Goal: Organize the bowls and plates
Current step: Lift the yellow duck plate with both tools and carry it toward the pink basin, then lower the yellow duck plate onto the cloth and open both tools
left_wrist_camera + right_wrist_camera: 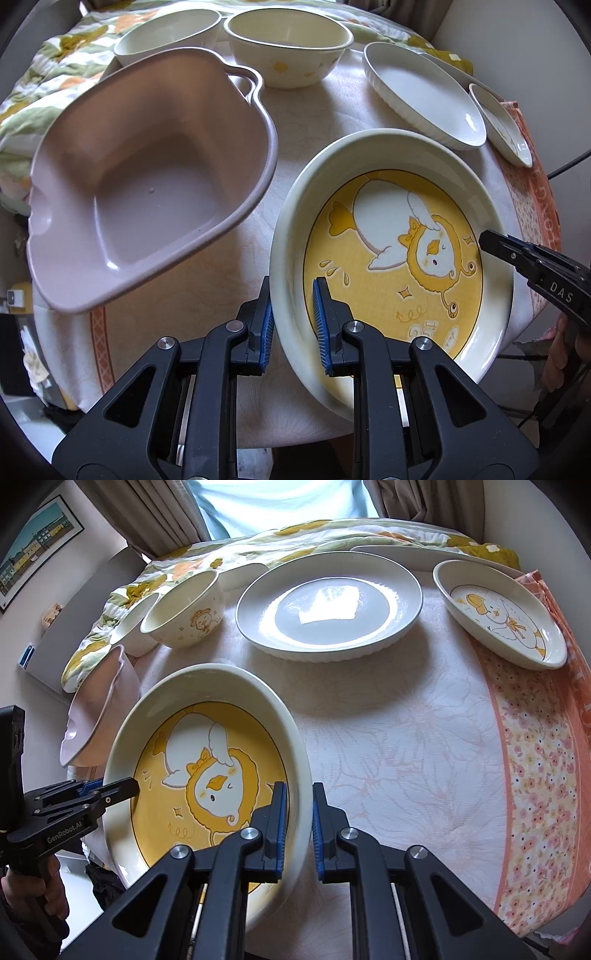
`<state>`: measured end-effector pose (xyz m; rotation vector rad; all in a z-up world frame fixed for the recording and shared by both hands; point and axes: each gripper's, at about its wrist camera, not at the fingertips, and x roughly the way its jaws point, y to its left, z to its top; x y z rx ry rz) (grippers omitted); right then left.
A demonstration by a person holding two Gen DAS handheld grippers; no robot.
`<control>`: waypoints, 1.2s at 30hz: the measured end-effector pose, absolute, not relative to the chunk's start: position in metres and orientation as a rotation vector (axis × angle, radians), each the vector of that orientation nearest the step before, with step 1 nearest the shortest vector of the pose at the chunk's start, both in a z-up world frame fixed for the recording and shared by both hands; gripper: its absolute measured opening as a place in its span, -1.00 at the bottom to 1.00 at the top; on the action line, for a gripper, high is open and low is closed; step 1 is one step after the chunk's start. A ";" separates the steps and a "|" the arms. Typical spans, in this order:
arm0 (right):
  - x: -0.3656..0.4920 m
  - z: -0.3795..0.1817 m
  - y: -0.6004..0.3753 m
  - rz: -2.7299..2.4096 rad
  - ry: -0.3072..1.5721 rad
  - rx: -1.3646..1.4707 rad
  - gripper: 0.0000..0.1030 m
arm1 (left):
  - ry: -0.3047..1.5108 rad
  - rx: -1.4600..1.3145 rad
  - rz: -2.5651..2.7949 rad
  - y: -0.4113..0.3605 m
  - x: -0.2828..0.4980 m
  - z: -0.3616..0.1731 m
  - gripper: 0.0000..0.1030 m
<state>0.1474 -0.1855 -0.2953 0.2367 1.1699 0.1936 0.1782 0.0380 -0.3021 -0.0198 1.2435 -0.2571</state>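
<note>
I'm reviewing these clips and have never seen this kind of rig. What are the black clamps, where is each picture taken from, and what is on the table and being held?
The black clamps are handheld two-finger grippers, one in each of a person's hands, with no robot arm. Each picture comes from a fisheye camera on one gripper, looking along its fingers.

The left gripper and the right gripper each pinch opposite sides of the rim of the yellow duck plate, sharing its weight.

On the tablecloth sit a pink basin, two cream bowls, a large white dish and a small duck dish. A flowered quilt lies behind.
</note>
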 end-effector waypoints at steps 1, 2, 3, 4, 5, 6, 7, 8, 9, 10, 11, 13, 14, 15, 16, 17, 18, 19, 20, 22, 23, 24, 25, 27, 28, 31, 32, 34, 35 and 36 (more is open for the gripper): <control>0.148 -0.297 -0.186 0.189 1.171 0.242 -0.78 | 1.237 -0.013 -0.258 0.038 0.177 -0.303 -0.66; 0.148 -0.296 -0.183 0.183 1.165 0.246 -0.78 | 1.229 -0.009 -0.261 0.036 0.177 -0.303 -0.66; 0.148 -0.296 -0.183 0.181 1.163 0.236 -0.78 | 1.224 -0.013 -0.264 0.037 0.177 -0.303 -0.66; 0.147 -0.296 -0.184 0.180 1.162 0.225 -0.78 | 1.219 -0.017 -0.268 0.038 0.177 -0.304 -0.66; 0.147 -0.296 -0.183 0.178 1.161 0.216 -0.78 | 1.216 -0.016 -0.269 0.038 0.176 -0.304 -0.67; 0.147 -0.296 -0.182 0.175 1.163 0.214 -0.78 | 1.213 -0.010 -0.269 0.038 0.176 -0.304 -0.66; 0.148 -0.296 -0.181 0.173 1.164 0.217 -0.78 | 1.209 -0.003 -0.270 0.037 0.175 -0.304 -0.66; 0.148 -0.297 -0.182 0.169 1.165 0.226 -0.78 | 1.206 0.005 -0.268 0.038 0.173 -0.303 -0.66; 0.148 -0.297 -0.183 0.162 1.164 0.243 -0.78 | 1.209 0.011 -0.255 0.037 0.173 -0.303 -0.66; 0.147 -0.297 -0.184 0.157 1.163 0.252 -0.78 | 1.203 0.025 -0.242 0.037 0.171 -0.302 -0.64; 0.147 -0.297 -0.186 0.148 1.164 0.251 -0.78 | 1.196 0.038 -0.238 0.037 0.169 -0.301 -0.57; 0.146 -0.298 -0.190 0.153 1.167 0.270 -0.77 | 1.183 0.062 -0.230 0.035 0.165 -0.301 -0.34; 0.146 -0.299 -0.192 0.156 1.170 0.284 -0.77 | 1.176 0.065 -0.224 0.036 0.163 -0.300 0.05; 0.147 -0.299 -0.194 0.157 1.173 0.295 -0.77 | 1.168 0.060 -0.219 0.036 0.161 -0.299 0.46; 0.147 -0.299 -0.195 0.158 1.177 0.297 -0.77 | 1.154 0.049 -0.217 0.038 0.159 -0.297 0.58; 0.146 -0.299 -0.194 0.159 1.181 0.292 -0.77 | 1.136 0.037 -0.218 0.039 0.157 -0.293 0.64; 0.146 -0.298 -0.193 0.158 1.184 0.282 -0.77 | 1.128 0.034 -0.219 0.039 0.156 -0.290 0.64; 0.144 -0.297 -0.192 0.159 1.187 0.271 -0.77 | 1.127 0.039 -0.218 0.038 0.155 -0.289 0.65; 0.143 -0.296 -0.191 0.162 1.187 0.262 -0.77 | 1.128 0.051 -0.211 0.036 0.153 -0.287 0.65; 0.141 -0.293 -0.191 0.160 1.187 0.257 -0.76 | 1.130 0.069 -0.201 0.034 0.150 -0.282 0.65; 0.140 -0.291 -0.192 0.158 1.186 0.261 -0.70 | 1.127 0.072 -0.199 0.034 0.147 -0.277 0.65; 0.138 -0.287 -0.194 0.149 1.184 0.261 -0.45 | 1.123 0.071 -0.198 0.033 0.145 -0.272 0.66; 0.137 -0.283 -0.196 0.137 1.182 0.259 -0.22 | 1.119 0.066 -0.198 0.032 0.143 -0.267 0.68; 0.135 -0.272 -0.202 0.124 1.176 0.261 1.00 | 1.113 0.039 -0.204 0.031 0.140 -0.255 0.75; 0.134 -0.265 -0.205 0.120 1.164 0.264 0.99 | 1.103 0.019 -0.215 0.032 0.139 -0.248 0.75; 0.131 -0.234 -0.211 0.113 1.107 0.236 1.00 | 1.040 -0.017 -0.246 0.027 0.143 -0.219 0.78; 0.130 -0.225 -0.212 0.118 1.088 0.229 1.00 | 1.015 -0.020 -0.250 0.026 0.144 -0.210 0.83; 0.131 -0.204 -0.216 0.127 1.036 0.228 1.00 | 0.945 -0.025 -0.259 0.022 0.148 -0.186 0.93; 0.131 -0.192 -0.220 0.130 1.007 0.235 1.00 | 0.906 -0.025 -0.262 0.020 0.151 -0.174 0.94; 0.133 -0.184 -0.221 0.133 0.988 0.240 1.00 | 0.878 -0.024 -0.265 0.018 0.154 -0.165 0.94</control>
